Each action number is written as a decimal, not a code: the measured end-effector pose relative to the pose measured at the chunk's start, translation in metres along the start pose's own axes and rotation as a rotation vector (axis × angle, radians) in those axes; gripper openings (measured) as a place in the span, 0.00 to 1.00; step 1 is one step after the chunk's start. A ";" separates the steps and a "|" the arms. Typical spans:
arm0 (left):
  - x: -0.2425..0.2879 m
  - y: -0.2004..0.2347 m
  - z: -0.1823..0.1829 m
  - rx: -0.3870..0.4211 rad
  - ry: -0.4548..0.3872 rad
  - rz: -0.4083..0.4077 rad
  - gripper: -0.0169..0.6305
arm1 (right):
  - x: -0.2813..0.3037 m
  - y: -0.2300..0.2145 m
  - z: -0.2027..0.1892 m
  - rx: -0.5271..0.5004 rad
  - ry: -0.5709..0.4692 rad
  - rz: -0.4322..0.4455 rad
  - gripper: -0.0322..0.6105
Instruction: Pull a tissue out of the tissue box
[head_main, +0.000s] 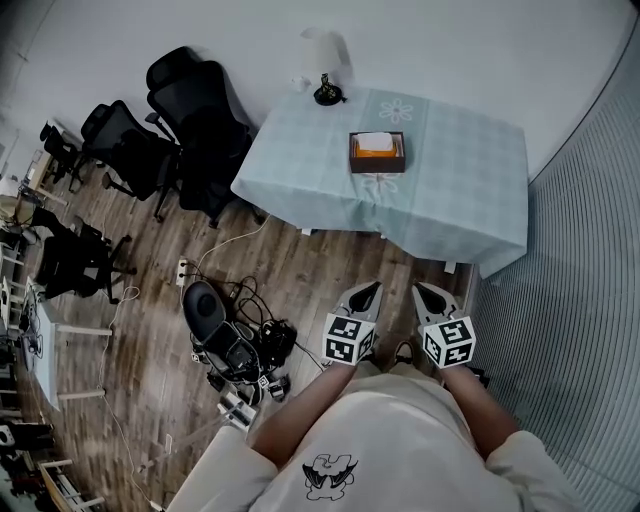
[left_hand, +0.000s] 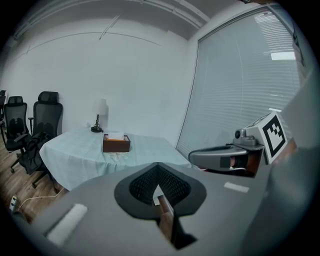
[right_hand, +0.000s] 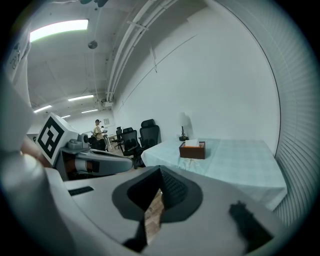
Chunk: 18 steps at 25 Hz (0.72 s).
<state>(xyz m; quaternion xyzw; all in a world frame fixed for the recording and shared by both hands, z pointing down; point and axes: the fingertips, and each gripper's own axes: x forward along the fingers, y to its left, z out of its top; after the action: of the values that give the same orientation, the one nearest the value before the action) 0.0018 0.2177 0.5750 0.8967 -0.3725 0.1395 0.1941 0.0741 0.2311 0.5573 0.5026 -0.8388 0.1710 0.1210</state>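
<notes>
A brown tissue box (head_main: 377, 152) with a white tissue sticking out of its top stands on a table under a pale green cloth (head_main: 470, 190). It also shows far ahead in the left gripper view (left_hand: 116, 143) and in the right gripper view (right_hand: 192, 149). Both grippers hang side by side over the wooden floor, well short of the table. My left gripper (head_main: 371, 288) (left_hand: 157, 165) is shut with nothing in it. My right gripper (head_main: 421, 289) (right_hand: 160, 170) is likewise shut and empty. Each one appears in the other's view.
A small dark lamp (head_main: 327, 92) stands at the table's far left corner. Black office chairs (head_main: 195, 115) crowd the left of the table. A vacuum-like device and tangled cables (head_main: 235, 345) lie on the floor at my left. Window blinds (head_main: 590, 300) line the right side.
</notes>
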 end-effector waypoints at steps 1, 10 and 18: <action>-0.002 0.003 -0.001 -0.004 -0.001 0.003 0.03 | 0.003 0.003 0.000 0.005 -0.001 0.009 0.07; -0.012 0.043 -0.001 -0.014 0.011 -0.008 0.03 | 0.035 0.024 0.004 0.049 -0.002 0.002 0.07; -0.007 0.072 0.004 -0.022 0.008 -0.040 0.03 | 0.063 0.019 0.006 0.049 0.011 -0.057 0.07</action>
<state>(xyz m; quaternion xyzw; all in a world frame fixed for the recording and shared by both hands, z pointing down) -0.0543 0.1732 0.5860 0.9011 -0.3555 0.1348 0.2083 0.0278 0.1858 0.5722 0.5281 -0.8190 0.1908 0.1182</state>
